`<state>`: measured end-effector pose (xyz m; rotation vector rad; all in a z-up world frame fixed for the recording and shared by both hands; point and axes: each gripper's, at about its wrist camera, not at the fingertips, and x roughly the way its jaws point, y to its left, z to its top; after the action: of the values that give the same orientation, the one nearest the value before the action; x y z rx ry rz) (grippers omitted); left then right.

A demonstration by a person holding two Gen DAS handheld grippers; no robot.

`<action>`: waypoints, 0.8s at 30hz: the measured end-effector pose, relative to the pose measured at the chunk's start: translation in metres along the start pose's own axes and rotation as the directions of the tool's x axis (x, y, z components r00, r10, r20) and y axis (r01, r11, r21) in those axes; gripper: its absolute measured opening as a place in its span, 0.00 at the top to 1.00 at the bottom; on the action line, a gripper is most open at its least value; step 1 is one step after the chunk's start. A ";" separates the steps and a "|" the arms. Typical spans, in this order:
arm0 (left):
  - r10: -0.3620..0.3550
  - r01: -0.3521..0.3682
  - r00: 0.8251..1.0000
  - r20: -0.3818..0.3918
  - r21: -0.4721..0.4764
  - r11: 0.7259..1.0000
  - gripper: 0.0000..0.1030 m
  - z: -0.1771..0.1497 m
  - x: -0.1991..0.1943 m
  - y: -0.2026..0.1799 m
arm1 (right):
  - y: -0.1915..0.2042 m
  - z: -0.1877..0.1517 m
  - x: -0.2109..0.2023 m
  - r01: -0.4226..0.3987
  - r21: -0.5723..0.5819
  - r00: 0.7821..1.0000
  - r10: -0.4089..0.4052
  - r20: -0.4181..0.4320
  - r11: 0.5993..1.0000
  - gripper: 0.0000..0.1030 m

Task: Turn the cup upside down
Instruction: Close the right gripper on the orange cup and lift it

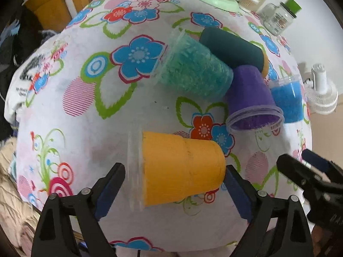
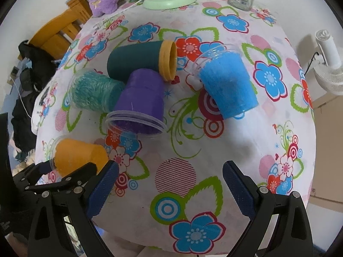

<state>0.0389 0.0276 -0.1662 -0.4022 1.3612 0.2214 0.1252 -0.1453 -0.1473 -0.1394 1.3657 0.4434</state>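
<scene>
2 near, downward wrist views, shared table (image 1: 90,111)

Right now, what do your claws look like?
Both the left claw and the right claw look alike: black plastic arms shaped like triangles with cut-out holes, silver screws at the joints, and two fingers covered with bumpy dark blue pads.

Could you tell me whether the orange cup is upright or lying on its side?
On its side: the orange cup lies on the tablecloth, rim pointing left.

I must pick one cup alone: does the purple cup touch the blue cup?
Apart. The right wrist view shows flowered tablecloth between the purple cup and the blue cup.
</scene>
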 end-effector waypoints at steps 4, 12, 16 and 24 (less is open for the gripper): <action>0.057 -0.058 0.998 0.017 0.055 0.997 0.07 0.001 -0.020 -0.001 | -0.003 -0.002 -0.016 -0.030 0.036 0.999 0.029 0.031 0.999 0.04; 0.074 -0.092 0.993 0.096 0.199 0.976 0.07 0.009 -0.068 -0.008 | 0.009 -0.009 -0.041 -0.087 0.119 0.992 0.074 0.106 0.989 0.04; 0.053 -0.083 0.992 0.111 0.282 0.956 0.07 0.018 -0.076 -0.011 | 0.020 -0.016 -0.047 -0.097 0.216 0.988 0.067 0.141 0.972 0.04; 0.010 -0.053 0.996 0.092 0.481 0.875 0.07 0.039 -0.077 0.000 | 0.032 -0.034 -0.054 -0.113 0.476 0.982 0.026 0.186 0.872 0.04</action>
<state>0.0589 0.0491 -0.0846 0.0518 1.2850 -0.0798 0.0750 -0.1405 -0.0975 0.3589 1.2722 0.1543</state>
